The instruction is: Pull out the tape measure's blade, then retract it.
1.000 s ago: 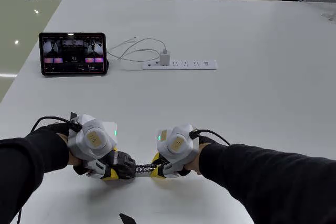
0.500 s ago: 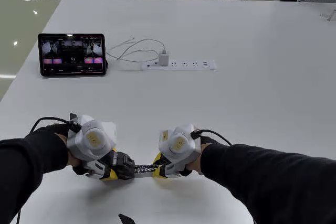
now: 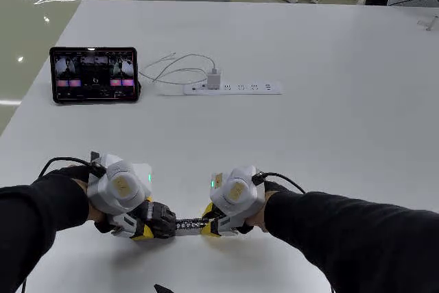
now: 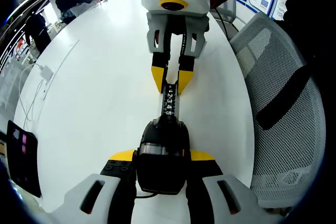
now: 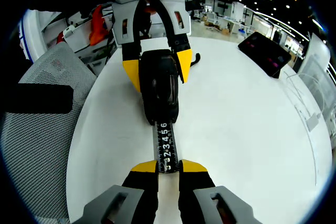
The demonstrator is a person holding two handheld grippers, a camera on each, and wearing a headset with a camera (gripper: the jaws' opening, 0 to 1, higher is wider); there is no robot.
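A black tape measure case (image 3: 159, 219) sits just above the white table (image 3: 309, 135), with my left gripper (image 3: 140, 229) shut on its sides. A short length of numbered blade (image 3: 188, 225) runs from the case to my right gripper (image 3: 209, 228), which is shut on the blade's end. In the left gripper view the case (image 4: 163, 153) fills my left gripper (image 4: 163, 156), and the blade (image 4: 169, 100) leads to the right gripper (image 4: 172, 80). In the right gripper view my right gripper (image 5: 168, 167) pinches the blade (image 5: 165, 142); the case (image 5: 160, 85) lies in the left gripper (image 5: 157, 64).
A tablet (image 3: 94, 73) stands at the table's left. A white power strip (image 3: 233, 88) with a charger (image 3: 213, 79) and a looped cable (image 3: 175, 66) lies mid-table. A grey mesh chair (image 4: 283, 103) is close behind the near table edge.
Both grippers keep their hold. The gap between them has grown only slightly, so a little more blade shows. The head camera has shifted a bit.
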